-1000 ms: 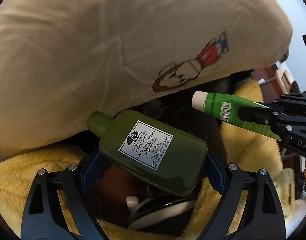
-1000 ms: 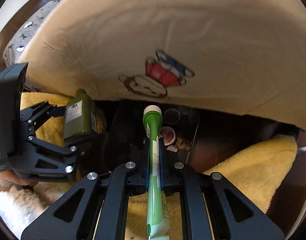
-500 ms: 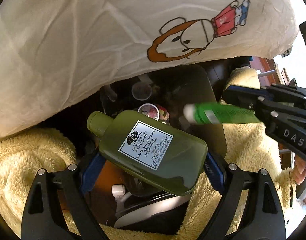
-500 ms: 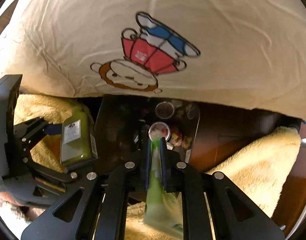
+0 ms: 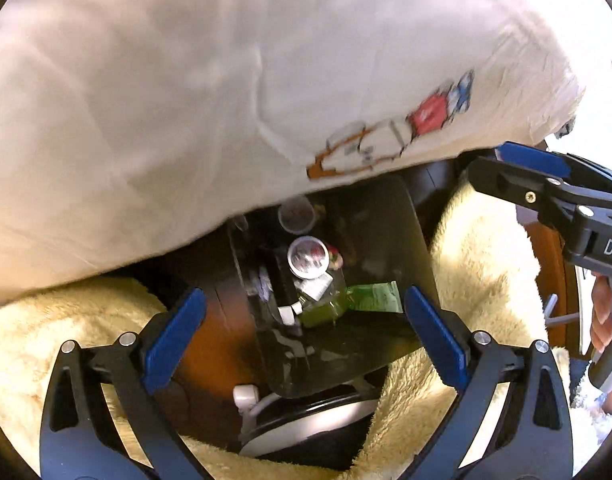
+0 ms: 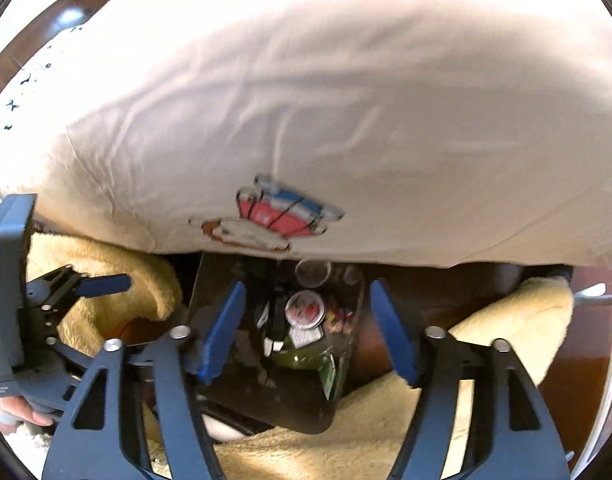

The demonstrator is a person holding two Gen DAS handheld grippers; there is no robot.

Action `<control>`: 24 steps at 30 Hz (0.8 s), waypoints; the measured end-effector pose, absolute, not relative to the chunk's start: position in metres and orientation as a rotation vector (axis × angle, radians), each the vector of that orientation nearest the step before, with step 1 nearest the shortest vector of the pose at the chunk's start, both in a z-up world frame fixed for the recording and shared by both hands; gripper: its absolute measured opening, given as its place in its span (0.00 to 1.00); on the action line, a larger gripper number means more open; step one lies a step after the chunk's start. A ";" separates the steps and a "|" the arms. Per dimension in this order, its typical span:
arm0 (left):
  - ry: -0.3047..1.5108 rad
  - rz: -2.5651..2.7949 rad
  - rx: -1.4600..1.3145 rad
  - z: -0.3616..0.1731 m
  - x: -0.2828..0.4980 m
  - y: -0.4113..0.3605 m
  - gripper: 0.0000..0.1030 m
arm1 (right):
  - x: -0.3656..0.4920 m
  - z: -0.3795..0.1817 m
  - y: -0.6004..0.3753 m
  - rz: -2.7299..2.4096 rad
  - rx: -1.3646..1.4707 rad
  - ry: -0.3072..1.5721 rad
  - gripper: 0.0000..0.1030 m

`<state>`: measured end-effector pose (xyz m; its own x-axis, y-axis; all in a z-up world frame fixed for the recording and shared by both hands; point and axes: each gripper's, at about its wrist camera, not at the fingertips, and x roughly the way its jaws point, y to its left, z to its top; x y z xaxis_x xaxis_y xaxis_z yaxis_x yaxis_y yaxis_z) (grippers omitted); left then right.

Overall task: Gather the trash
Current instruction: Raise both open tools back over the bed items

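My left gripper [image 5: 304,334] hangs over a dark bin [image 5: 390,220], its jaws opening wide with nothing between them. In the bin lie the green tube [image 5: 372,298] with its white cap and, beside it, a blurred olive-green shape that looks like the bottle [image 5: 320,314]. A round foil-lidded cup [image 5: 306,258] sits just behind them. My right gripper [image 6: 308,334] is also over the bin [image 6: 210,280], jaws opening and empty, with the green bottle [image 6: 302,356] and tube [image 6: 331,374] below. The right gripper [image 5: 518,168] enters at the upper right of the left wrist view.
A cream pillow with a cartoon print [image 5: 186,100] overhangs the bin's far side. Yellow fleece [image 5: 486,260] surrounds the bin on both sides. A white and black round object [image 5: 306,424] lies under the bin's near edge. A person's hand [image 5: 602,320] holds the right gripper's handle.
Both grippers have opened. The olive bottle has left the left jaws and the green tube has left the right jaws; both now lie in the bin.
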<state>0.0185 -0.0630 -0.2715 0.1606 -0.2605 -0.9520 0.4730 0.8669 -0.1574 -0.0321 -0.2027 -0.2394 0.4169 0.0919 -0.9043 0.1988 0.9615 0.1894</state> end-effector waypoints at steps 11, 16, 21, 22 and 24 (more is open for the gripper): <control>1.033 -0.450 0.195 -0.159 0.035 -0.051 0.92 | -0.029 -0.158 -0.232 -0.145 0.216 0.918 0.90; 0.965 -0.390 0.174 -0.129 0.061 -0.047 0.92 | -0.005 -0.124 -0.246 -0.168 0.180 0.826 0.90; 0.934 -0.337 0.144 -0.116 0.099 -0.039 0.92 | 0.031 -0.107 -0.261 -0.191 0.164 0.790 0.90; 0.931 -0.332 0.139 -0.115 0.107 -0.037 0.92 | 0.038 -0.105 -0.264 -0.192 0.169 0.790 0.90; 0.928 -0.323 0.134 -0.110 0.124 -0.036 0.92 | 0.052 -0.101 -0.271 -0.195 0.180 0.789 0.90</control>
<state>0.1241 -0.0361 -0.1100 0.5559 -0.2153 -0.8029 0.3294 0.9438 -0.0250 0.0520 -0.2714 -0.1007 0.6882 -0.1065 -0.7177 0.2403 0.9668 0.0869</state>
